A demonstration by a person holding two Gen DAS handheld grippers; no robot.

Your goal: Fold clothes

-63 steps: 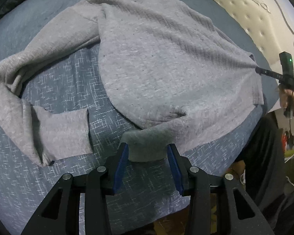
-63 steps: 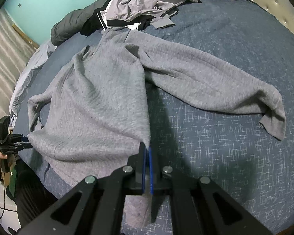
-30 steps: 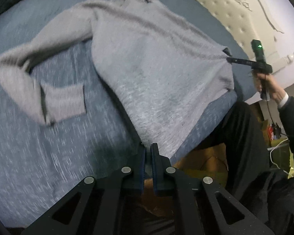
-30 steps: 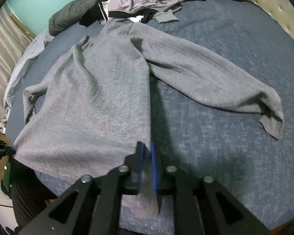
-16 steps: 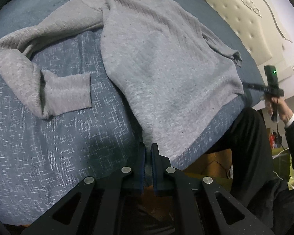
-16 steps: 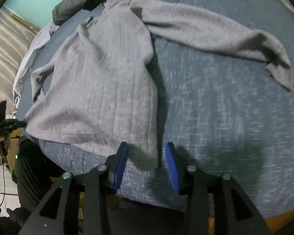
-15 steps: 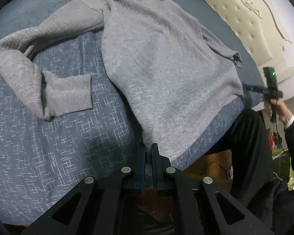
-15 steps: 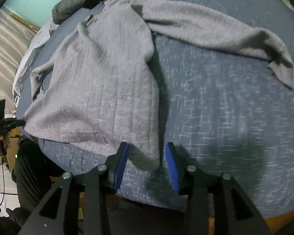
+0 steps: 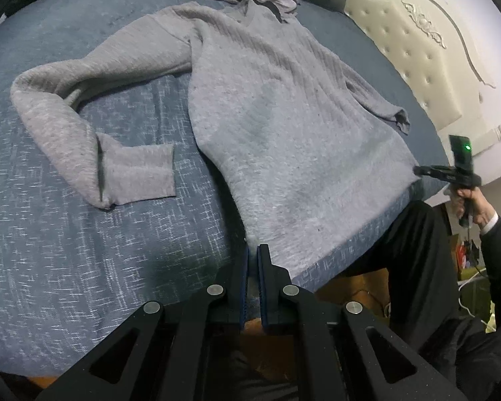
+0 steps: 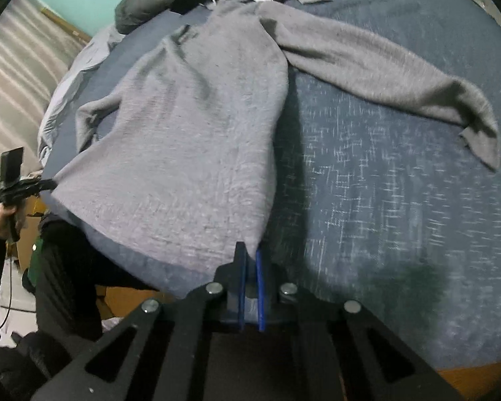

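Grey sweater spread flat on the blue bed, sleeves out to both sides. Left claw pinched tight on one hem corner; right claw clamped narrow on the other hem corner.

The grey sweater is soft ribbed knit, matt; the bed cover is blue flecked woven cloth; the headboard is cream tufted padding.

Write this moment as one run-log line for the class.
step: hem gripped | left gripper: shut on sweater hem corner | right gripper: shut on other hem corner | sweater: flat on bed, sleeves unfolded
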